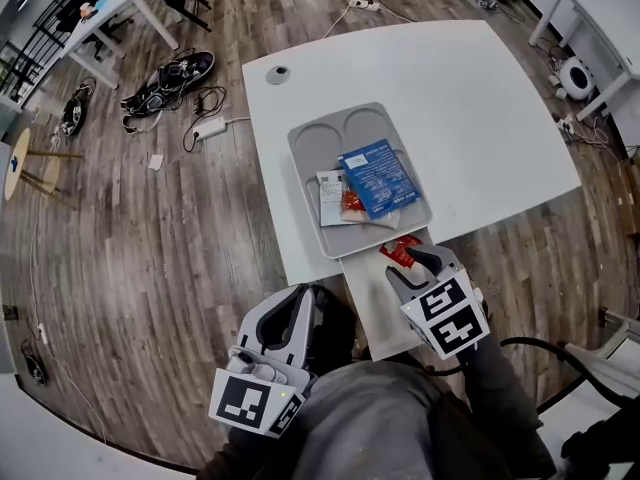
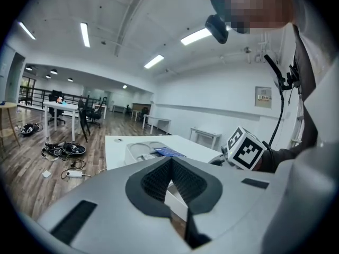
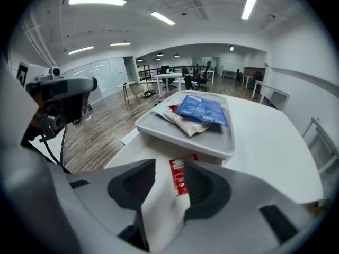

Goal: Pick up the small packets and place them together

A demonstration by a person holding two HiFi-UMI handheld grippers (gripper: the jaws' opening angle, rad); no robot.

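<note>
The right gripper (image 1: 412,261) is clamped on a red packet (image 3: 179,176), which stands upright between its pads with a white strip pinched beside it. That grip by one end lets the packet hang free, so it can be dropped without the jaws fouling anything. It hangs just off the near edge of the tray (image 1: 322,138) and angles down toward it, and by my reading this is the carry-in step of gathering the packets. The tray sits on the table (image 1: 480,118) and serves as the collecting spot. In its near half a blue packet (image 1: 378,178) lies flat on top, overlapping a white packet (image 1: 330,193) on its left and an orange packet (image 1: 352,204) that peeks out below it. The two round wells in the far half are bare. Stacking them there keeps the pile within easy reach and leaves the near rim as the only thing to clear. The left gripper (image 1: 303,293) has its jaws closed tip to tip with nothing between them. It is held low, well back from the tray and off its near left corner, likely parked out of the working hand's way. The next move probably calls for lifting the red packet over the rim and letting go above the pile. If it goes low, it could catch on the rim.
</note>
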